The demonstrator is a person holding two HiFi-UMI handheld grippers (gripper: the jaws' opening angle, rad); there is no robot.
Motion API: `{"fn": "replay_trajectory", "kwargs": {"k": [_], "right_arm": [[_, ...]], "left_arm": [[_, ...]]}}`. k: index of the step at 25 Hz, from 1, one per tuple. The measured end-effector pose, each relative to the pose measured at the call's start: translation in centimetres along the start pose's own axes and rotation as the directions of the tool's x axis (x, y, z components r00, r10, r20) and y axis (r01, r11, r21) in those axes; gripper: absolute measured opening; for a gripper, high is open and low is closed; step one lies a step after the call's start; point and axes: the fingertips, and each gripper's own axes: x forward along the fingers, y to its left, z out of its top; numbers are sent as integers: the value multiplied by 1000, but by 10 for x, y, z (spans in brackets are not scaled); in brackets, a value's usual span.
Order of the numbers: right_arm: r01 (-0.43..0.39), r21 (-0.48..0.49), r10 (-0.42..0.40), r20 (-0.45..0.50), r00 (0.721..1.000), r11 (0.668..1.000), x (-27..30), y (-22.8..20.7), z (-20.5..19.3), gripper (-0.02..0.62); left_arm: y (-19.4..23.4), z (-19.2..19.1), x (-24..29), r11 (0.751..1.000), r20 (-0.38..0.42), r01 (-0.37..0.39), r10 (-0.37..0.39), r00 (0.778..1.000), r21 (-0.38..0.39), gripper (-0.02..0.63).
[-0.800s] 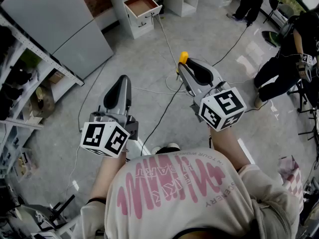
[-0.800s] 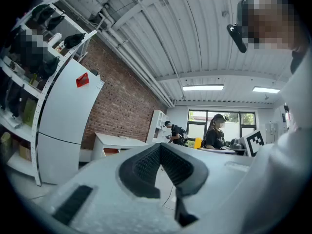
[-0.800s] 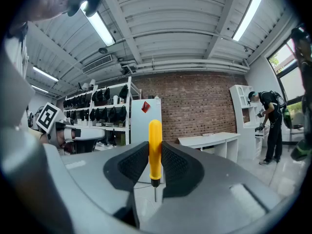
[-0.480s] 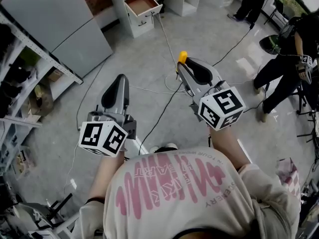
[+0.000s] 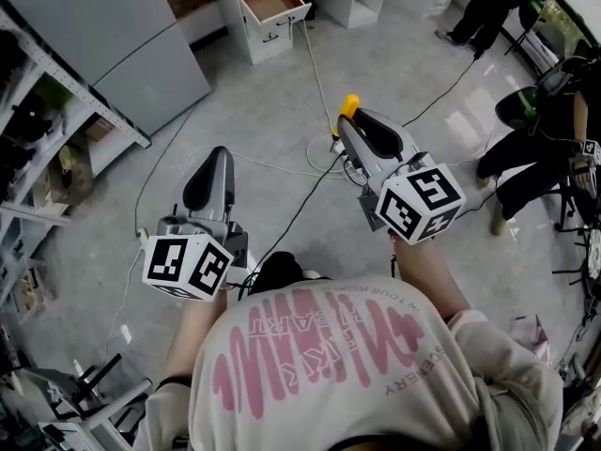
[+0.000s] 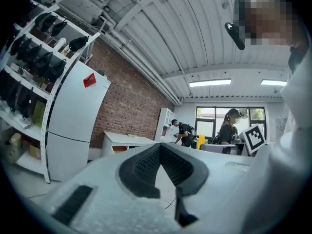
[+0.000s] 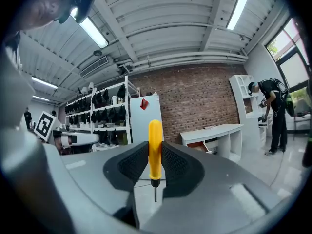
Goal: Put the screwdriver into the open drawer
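Since the earlier frame, the open drawer (image 5: 272,1) has slid closer to the top edge of the head view, well apart from both grippers. At centre right, the right gripper (image 5: 354,125) pinches the yellow screwdriver (image 5: 348,107) upright between its pads. At lower left, the left gripper (image 5: 219,154) has its jaws pressed together on nothing.

Shirt (image 5: 376,374), 6 o'clock in the head view: pink capitals seen upside down. What looks like "HEART" sits inside the wavy pink design, "YOUR WORLD" along its far edge and "SCENERY" toward 5 o'clock. The rest is too small to read.
Left cube (image 5: 188,266), on the left gripper (image 5: 217,155): black-and-white square codes, no letters or numbers.
Right cube (image 5: 421,202), on the right gripper (image 5: 349,128): the same kind of codes.
Red tag (image 6: 89,80), on the grey cabinet (image 6: 73,121) at 10 o'clock in the left gripper view: no legible print.
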Motion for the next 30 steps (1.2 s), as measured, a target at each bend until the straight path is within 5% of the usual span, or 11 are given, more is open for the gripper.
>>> {"fn": "replay_trajectory", "kwargs": {"k": [12,24,30], "right_arm": [[-2,-4,2,-18,1000,1000,96,-34,1,95],[74,4,-74,20,997,997,245,-72,33,95],[115,7,-115,4,993,993,301,-82,18,95]], "left_arm": [[69,10,84,999,5,31,-31,1000,-28,5],[187,57,198,994,-11,109,-109,994,-24,5],[239,50,233,990,-36,133,-135,990,-45,5]]}}
